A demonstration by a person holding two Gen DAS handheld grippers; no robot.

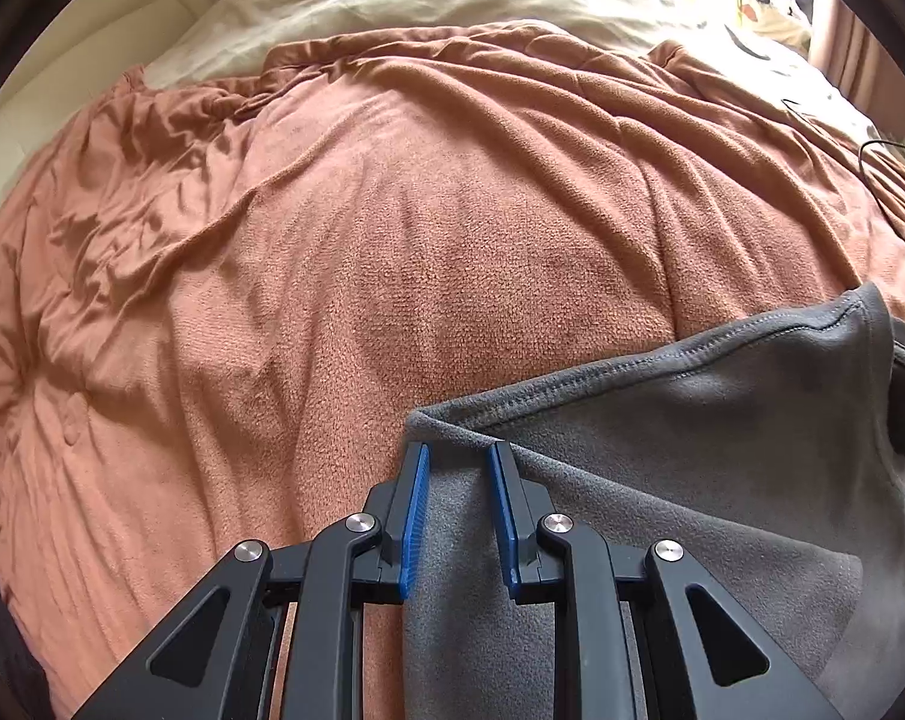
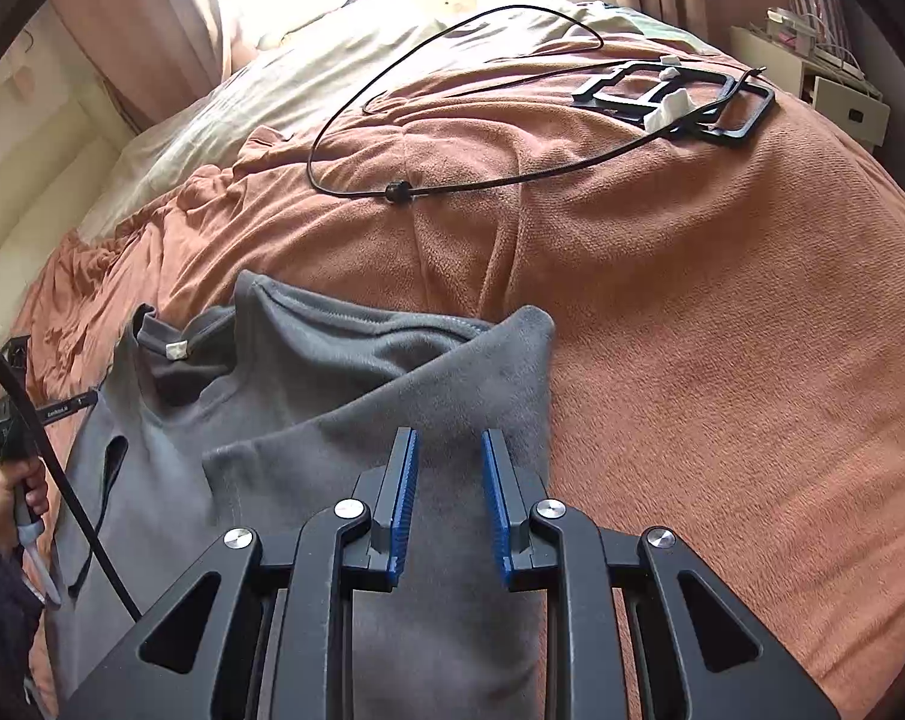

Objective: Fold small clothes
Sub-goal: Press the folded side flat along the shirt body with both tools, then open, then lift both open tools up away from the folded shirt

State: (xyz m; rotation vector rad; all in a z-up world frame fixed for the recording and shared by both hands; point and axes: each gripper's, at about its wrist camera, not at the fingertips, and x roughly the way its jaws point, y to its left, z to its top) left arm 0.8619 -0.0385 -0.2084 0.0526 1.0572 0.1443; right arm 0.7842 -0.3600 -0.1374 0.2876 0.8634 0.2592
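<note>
The soft grey fleece garment lies on the bed's rust-orange fleece blanket. The left tool clamps one hemmed corner, and the right tool clamps another bunched edge. This looks like a fold in mid-carry; next, both corners need laying down level and aligned before release.

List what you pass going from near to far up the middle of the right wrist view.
Right gripper → grey fleece garment → orange fleece blanket → looped black cable → pale cream bedsheet.
</note>
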